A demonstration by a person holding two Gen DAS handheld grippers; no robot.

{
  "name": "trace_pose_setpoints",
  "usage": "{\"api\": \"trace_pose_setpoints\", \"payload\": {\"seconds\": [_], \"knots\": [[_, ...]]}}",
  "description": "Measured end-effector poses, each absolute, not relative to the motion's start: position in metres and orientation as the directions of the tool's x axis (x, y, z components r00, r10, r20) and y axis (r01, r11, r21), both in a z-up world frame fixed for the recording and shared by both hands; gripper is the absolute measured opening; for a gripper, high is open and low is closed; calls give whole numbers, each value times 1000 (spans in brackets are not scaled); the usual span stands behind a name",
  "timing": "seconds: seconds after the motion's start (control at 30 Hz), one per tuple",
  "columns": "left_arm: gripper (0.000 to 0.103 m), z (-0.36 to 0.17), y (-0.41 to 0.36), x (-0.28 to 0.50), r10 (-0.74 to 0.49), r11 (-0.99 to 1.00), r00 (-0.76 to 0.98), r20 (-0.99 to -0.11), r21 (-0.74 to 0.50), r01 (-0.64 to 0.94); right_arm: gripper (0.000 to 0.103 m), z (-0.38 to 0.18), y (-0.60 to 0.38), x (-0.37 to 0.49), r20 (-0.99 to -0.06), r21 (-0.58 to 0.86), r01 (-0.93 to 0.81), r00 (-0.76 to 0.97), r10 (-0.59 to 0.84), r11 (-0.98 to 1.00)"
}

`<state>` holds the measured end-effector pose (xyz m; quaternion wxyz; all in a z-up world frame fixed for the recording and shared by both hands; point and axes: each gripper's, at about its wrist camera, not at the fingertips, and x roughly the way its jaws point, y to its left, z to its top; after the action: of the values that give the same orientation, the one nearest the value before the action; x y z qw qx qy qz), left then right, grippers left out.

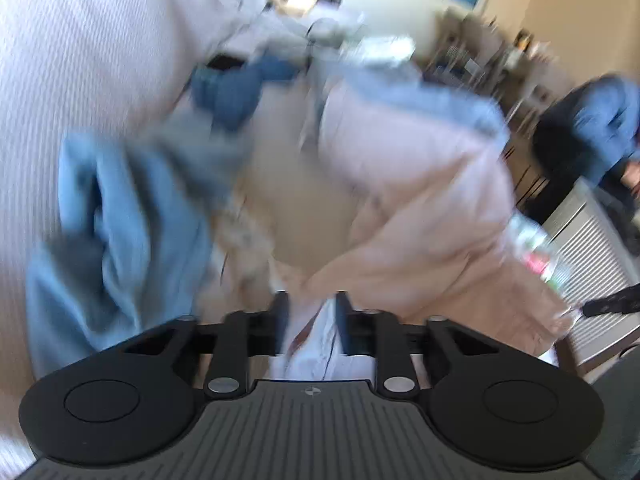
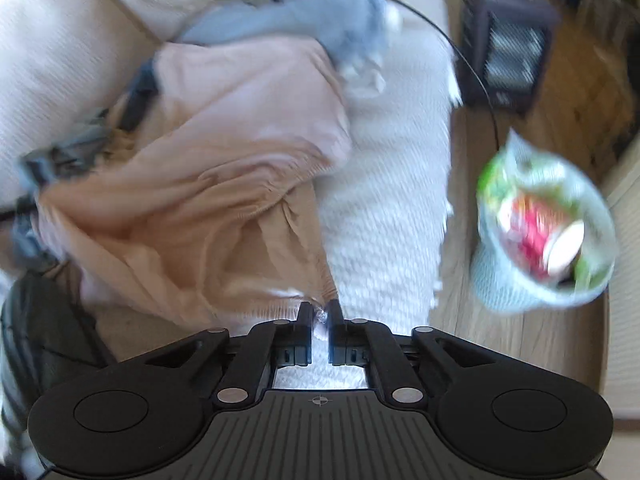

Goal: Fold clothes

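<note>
A pale pink garment point(image 1: 420, 200) hangs bunched in front of my left gripper point(image 1: 312, 308), whose jaws stand narrow and pinch a fold of its cloth. In the right wrist view the same pink garment point(image 2: 240, 140) lies crumpled over the white textured bedspread point(image 2: 380, 200). Its near hem is caught between the tips of my right gripper point(image 2: 320, 312), and the jaws are nearly together. Both views are blurred by motion.
A light blue garment point(image 1: 120, 220) and a dark blue one point(image 1: 228, 92) lie on the white bedspread point(image 1: 80, 60). A grey-blue cloth point(image 2: 320, 16) sits behind the pink one. On the wooden floor are a full waste bin point(image 2: 544, 224) and a dark heater point(image 2: 508, 48). A person in a blue top point(image 1: 600, 128) is at right.
</note>
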<state>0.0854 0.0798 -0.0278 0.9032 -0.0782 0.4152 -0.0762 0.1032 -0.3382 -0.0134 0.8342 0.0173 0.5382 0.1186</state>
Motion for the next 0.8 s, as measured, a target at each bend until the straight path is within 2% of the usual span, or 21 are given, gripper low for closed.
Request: {"api": "trace_pose_setpoints", "payload": {"seconds": [0.07,0.1,0.3,0.33,0.37,0.53,0.77,0.8], "knots": [[38,-36,82,73,-230,968,627,-745,-244,65,14,-20,-338,97,-895,139,-165,401,195,976],[47,-39,85,67,-251,959,622,-742,-276,57,14,-19,-337,92,-890,129,-175,413,191,976],[52,-57,70,37,-316,942,598,-736,-320,104,14,-9,-305,63,-858,134,-404,409,310,905],[52,-63,64,34,-325,941,587,-742,-319,117,22,-11,-304,63,-851,158,-410,404,335,898],[52,-68,59,32,-330,940,576,-748,-316,128,24,-15,-303,65,-850,168,-405,402,340,899],[59,-80,41,25,-295,955,589,-753,-254,154,24,-43,-290,75,-889,158,-418,333,313,894],[60,-80,33,32,-310,949,589,-746,-280,146,24,-67,-277,82,-890,146,-413,342,302,899],[60,-79,32,33,-309,950,594,-743,-276,149,17,-70,-274,83,-894,136,-411,342,291,901]]}}
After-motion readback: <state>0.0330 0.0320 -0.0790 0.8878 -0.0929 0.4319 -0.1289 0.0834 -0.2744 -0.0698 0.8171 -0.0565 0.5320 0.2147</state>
